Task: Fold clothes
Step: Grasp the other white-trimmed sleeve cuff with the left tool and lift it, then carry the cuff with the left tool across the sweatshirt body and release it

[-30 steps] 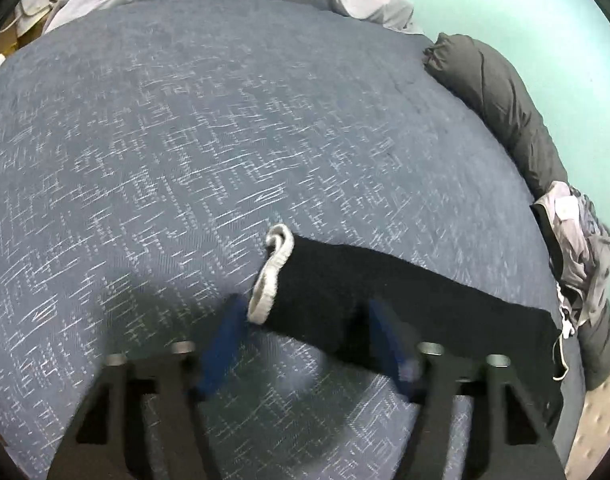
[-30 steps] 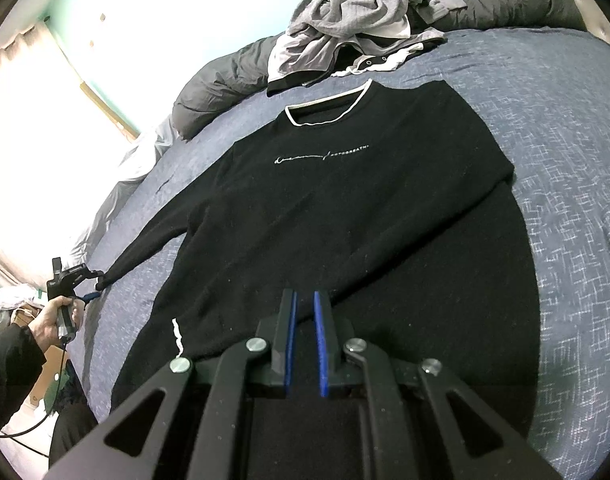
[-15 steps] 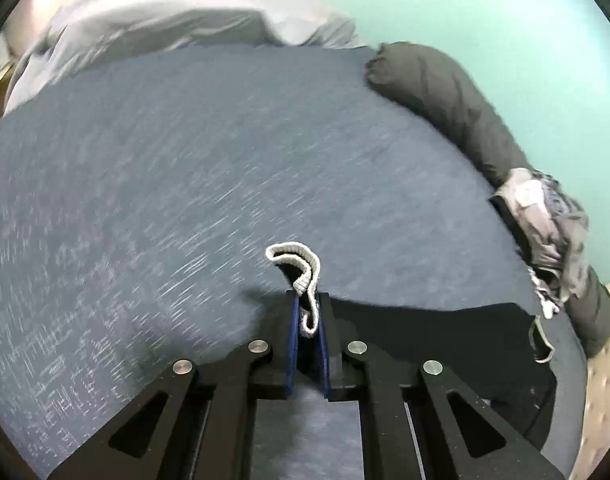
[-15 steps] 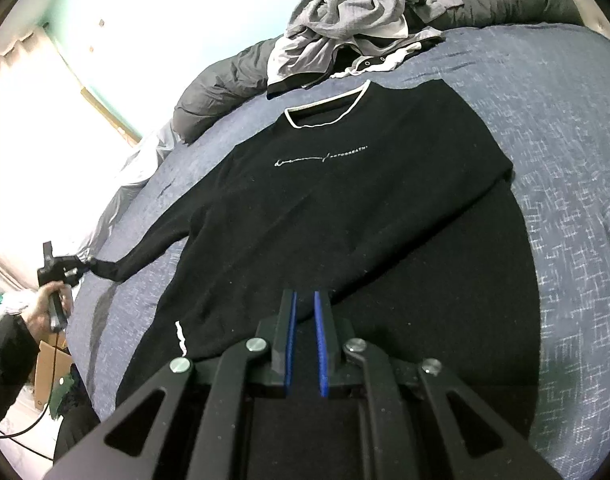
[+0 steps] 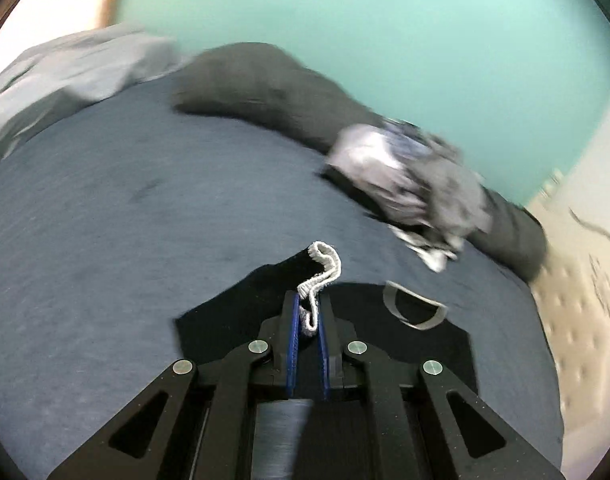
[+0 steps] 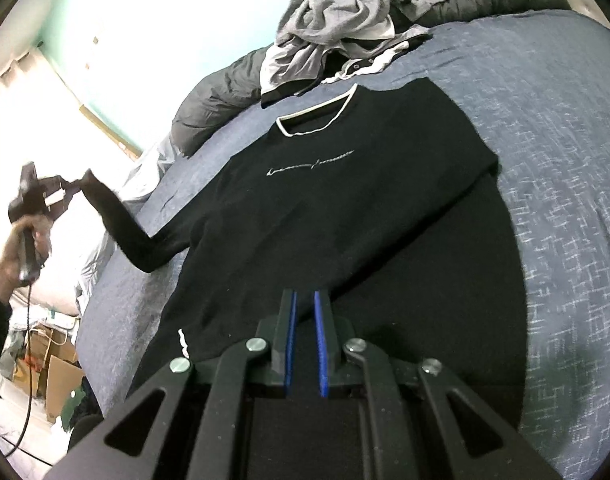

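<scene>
Aloft, cuff [image 5: 320, 280] (white) between fingers [image 5: 292, 322]

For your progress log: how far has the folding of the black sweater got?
Done: the black sweater lies spread face up on the bed. In hand: the left gripper pinches the white cuff, lifting that sleeve off the bed; the right gripper holds the hem. Left: no fold shows in the body yet.

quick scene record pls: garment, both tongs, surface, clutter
garment: black sweater, white-trimmed neck, front up
left tongs: shut on white cuff, sleeve lifted off bed
right tongs: nearly closed over the sweater's near hem; grip cannot be told
surface: blue patterned bed cover
clutter: grey clothes pile beyond the collar, on a dark grey bolster
</scene>
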`<state>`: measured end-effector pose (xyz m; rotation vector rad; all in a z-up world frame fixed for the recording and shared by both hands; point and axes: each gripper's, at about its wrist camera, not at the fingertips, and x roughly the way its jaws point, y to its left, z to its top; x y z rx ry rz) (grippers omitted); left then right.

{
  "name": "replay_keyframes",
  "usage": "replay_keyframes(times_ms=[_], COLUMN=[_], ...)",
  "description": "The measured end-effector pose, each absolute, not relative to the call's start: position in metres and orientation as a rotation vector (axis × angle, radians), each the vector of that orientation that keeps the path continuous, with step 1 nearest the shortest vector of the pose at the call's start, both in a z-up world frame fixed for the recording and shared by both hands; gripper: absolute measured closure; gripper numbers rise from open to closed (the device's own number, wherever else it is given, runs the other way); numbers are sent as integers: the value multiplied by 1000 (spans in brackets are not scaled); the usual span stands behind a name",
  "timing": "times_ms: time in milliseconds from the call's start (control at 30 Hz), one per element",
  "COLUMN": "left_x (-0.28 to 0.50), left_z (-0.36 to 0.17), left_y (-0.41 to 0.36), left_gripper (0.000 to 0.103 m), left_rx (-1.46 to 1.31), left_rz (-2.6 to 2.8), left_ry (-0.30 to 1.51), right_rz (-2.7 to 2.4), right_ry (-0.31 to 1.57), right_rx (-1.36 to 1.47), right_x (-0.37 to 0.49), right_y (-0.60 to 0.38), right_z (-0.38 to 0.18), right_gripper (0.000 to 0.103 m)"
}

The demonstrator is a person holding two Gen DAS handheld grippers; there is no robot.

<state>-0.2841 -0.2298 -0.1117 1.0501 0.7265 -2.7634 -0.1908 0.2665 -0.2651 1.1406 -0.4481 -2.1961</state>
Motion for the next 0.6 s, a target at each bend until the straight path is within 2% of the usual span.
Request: replay_keyframes(times_ms=[333,467,600], left_x=[-320,-313,-300], left_z=[-72,-85,-127], left_y=[-32,39,87], left_gripper=[94,94,94], left_rx=[1243,1397,1584], left_rz=[-3093,-3196,-3190], left_ry=[547,476,406], right_rz=[-2223,-2232,-2241], right_ry=[-499,-536,-572], right_rx=[1124,1128,1132], right_x=[-196,-198,-199], right_y=[287,295,302], right_z=[-262,-263,-265], right_gripper=[95,95,95])
